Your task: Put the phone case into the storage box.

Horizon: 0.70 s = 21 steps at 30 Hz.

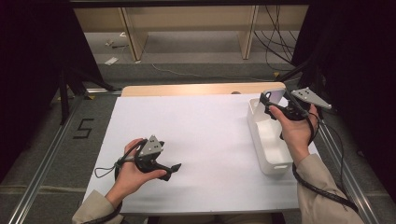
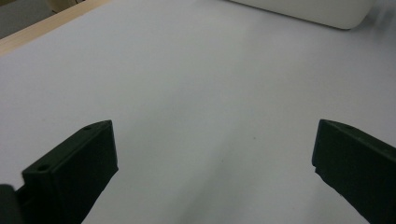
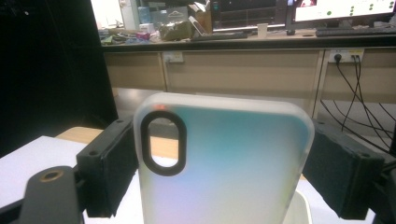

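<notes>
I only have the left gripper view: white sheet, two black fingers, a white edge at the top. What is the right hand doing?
Observer: The right gripper is shut on a phone case, one finger on each long side, case upright.
Operator: Where is that relative to the white edge I see?
Observer: That edge is a white bin at the table's right side; in the high view the case is held above its far end.
Operator: Anything in the bin?
Observer: The part of its inside that the high view shows looks bare.
Operator: And my own gripper?
Observer: The left gripper rests low over the white sheet, near its front left, fingers apart, nothing between them.
</notes>
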Tool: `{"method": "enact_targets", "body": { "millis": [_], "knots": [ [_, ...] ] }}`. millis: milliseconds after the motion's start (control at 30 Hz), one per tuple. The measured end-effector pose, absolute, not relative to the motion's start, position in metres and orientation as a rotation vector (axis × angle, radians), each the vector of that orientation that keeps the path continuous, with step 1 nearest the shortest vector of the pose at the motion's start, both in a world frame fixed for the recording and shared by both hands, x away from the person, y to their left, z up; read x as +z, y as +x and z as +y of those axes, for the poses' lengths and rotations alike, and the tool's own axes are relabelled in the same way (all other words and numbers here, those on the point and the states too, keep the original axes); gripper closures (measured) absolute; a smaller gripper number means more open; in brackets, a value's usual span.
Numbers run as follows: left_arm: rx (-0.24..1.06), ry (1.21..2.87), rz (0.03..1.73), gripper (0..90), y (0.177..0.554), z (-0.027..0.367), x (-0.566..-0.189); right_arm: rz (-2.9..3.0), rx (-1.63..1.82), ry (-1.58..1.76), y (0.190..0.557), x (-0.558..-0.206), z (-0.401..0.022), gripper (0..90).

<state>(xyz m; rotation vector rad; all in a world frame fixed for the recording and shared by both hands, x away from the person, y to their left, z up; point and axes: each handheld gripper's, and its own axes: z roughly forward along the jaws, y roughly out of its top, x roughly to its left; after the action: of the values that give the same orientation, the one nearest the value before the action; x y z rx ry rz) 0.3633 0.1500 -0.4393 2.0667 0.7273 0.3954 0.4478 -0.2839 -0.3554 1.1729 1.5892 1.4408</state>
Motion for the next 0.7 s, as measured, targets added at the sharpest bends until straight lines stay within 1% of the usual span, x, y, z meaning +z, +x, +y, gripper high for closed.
{"method": "enact_targets", "body": {
  "millis": [700],
  "knots": [
    [0.394, 2.067, 0.726, 0.0, 0.3632, 0.1499, -0.4393, 1.571, 1.419, 1.193, 0.4504, -0.3568, -0.2919, 17.7]
  ]
}}
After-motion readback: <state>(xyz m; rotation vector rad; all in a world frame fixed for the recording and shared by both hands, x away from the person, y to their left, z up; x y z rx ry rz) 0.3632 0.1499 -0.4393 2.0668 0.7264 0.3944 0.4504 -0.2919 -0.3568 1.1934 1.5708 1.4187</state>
